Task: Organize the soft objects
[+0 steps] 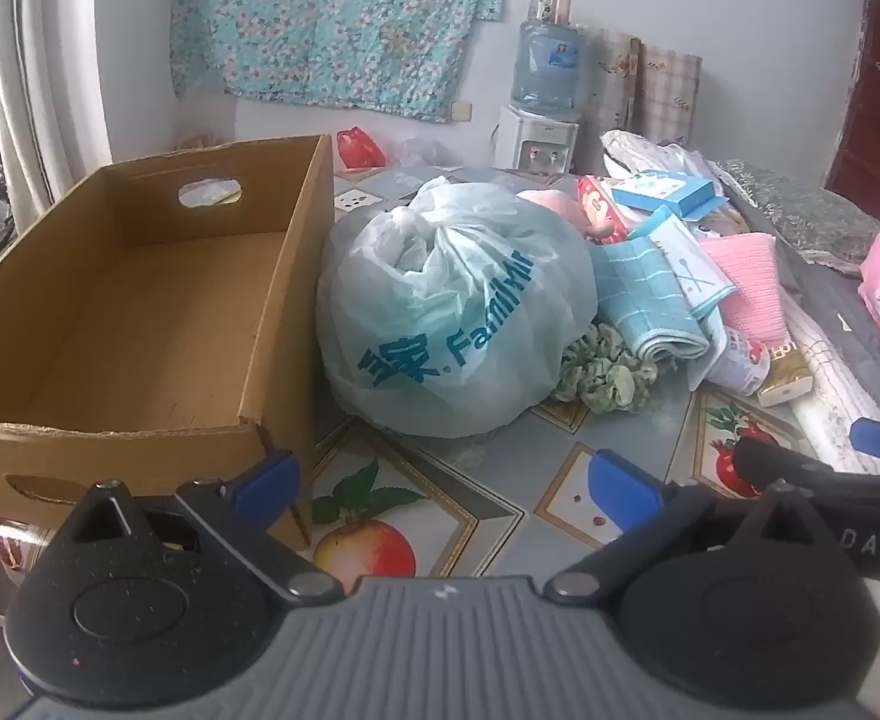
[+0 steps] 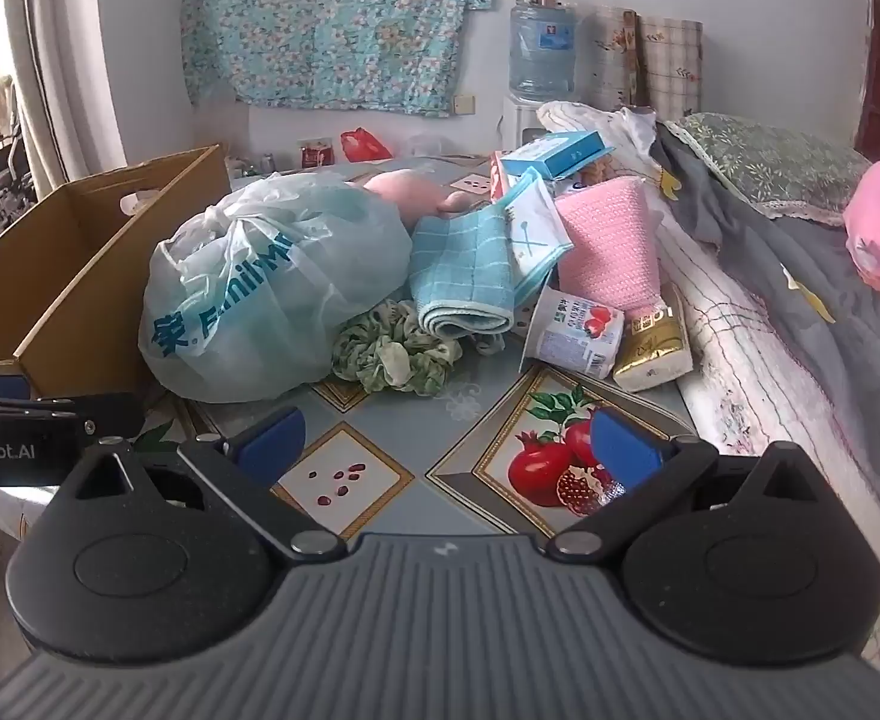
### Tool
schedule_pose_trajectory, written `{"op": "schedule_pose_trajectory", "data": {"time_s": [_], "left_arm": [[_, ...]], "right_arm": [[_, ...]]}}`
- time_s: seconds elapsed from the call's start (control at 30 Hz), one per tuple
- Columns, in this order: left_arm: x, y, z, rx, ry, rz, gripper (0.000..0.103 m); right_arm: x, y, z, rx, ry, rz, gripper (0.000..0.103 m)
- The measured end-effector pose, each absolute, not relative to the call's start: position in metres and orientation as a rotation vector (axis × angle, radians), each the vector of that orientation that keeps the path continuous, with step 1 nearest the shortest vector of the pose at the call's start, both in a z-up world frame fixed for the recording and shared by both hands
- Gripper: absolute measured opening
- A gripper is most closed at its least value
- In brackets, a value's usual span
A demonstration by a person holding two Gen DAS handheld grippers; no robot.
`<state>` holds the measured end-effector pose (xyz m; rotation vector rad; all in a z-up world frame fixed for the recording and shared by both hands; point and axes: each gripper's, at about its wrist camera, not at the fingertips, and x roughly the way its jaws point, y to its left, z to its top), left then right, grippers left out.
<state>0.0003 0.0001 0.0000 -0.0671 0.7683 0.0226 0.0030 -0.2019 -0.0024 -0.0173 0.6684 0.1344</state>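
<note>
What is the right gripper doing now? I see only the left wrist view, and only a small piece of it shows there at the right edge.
Observer: The right gripper is open with nothing between its fingers. It hangs over the tablecloth, short of the pile.
Operator: Is the yogurt cup beside the blue towel upright? The towel covers it for me.
Observer: No, it lies on its side, between the towel and the gold tissue pack.
Operator: Is the green scrunchie free?
Observer: Its whole ring shows here, and nothing lies on it. It rests against the plastic bag.
</note>
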Motion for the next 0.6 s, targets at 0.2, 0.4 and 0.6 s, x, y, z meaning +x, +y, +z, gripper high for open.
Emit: {"op": "schedule_pose_trajectory", "data": {"time_s": [0.2, 0.4, 0.6], "left_arm": [[-0.0009, 0.0007, 0.0008, -0.069, 0.760, 0.014, 0.103], [-0.0009, 0.0029, -0.0050, -0.068, 0.769, 0.022, 0.103], [0.0016, 0.0036, -0.0040, -0.077, 0.777, 0.020, 0.103]], "right_arm": [[0.0034, -0.2021, -0.0017, -0.016, 0.667, 0.124, 0.102], [0.0038, -0.1972, 0.0007, -0.020, 0.673, 0.132, 0.102], [0.0066, -0.1977, 0.0005, -0.043, 0.672, 0.144, 0.102]]}}
